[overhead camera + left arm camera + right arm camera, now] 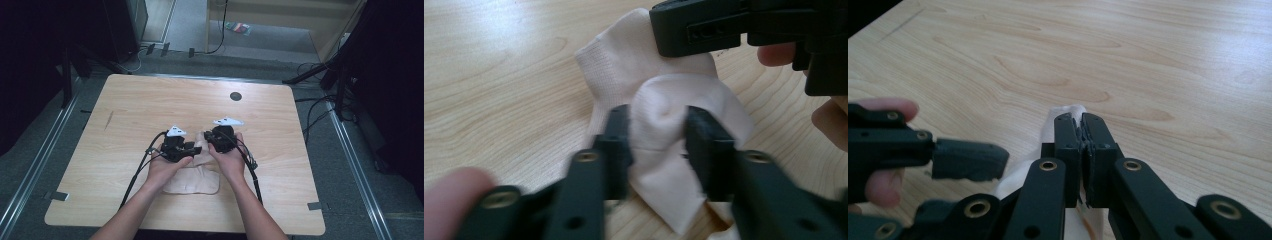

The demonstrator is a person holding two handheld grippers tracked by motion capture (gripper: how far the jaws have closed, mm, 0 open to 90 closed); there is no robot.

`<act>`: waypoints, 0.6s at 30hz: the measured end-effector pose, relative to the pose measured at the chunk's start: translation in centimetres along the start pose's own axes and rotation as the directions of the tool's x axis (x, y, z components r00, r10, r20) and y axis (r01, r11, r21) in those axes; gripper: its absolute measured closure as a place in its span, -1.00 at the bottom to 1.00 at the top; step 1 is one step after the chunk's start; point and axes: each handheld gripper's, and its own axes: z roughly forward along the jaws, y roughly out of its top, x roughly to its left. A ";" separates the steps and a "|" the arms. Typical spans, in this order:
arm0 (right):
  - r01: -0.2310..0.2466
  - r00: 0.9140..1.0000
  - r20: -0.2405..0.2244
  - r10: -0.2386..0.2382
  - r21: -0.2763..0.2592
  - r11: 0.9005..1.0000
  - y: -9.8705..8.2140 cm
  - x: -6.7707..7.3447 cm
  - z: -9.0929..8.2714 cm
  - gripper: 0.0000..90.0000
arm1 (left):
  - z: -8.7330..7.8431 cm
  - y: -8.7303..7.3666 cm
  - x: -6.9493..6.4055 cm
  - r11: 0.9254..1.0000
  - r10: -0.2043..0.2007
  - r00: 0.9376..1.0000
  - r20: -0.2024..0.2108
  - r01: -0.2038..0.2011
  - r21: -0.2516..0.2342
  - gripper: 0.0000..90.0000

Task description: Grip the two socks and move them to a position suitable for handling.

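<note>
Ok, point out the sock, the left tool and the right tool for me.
sock (664, 107), left gripper view, on the bunched fold.
left tool (656, 145), left gripper view, midway between its tips, around the fold.
right tool (1082, 131), right gripper view, at its closed tips.

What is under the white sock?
Under the sock is the wooden table. A folded part lies on the sock itself between the left hand-held gripper jaws. Anything beneath stays hidden.

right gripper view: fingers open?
No. The right gripper has its fingers pressed together, pinching a thin edge of the pale sock above the wooden table.
</note>
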 end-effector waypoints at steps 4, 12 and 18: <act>-0.013 1.000 0.011 0.014 -0.025 1.000 0.2 -0.2 -0.5 0.95 | -0.6 0.3 0.0 1.000 0.012 1.000 -0.005 -0.012 -0.005 1.00; -0.090 0.996 0.009 0.092 -0.080 0.993 0.4 -1.5 -1.9 0.95 | -1.8 0.6 0.8 0.998 -0.012 1.000 0.011 0.012 -0.064 0.53; -0.073 0.997 0.006 0.074 -0.071 0.995 0.2 -1.0 -1.7 0.95 | 1.2 1.2 -0.6 0.999 -0.029 0.999 0.027 0.028 0.035 -0.31</act>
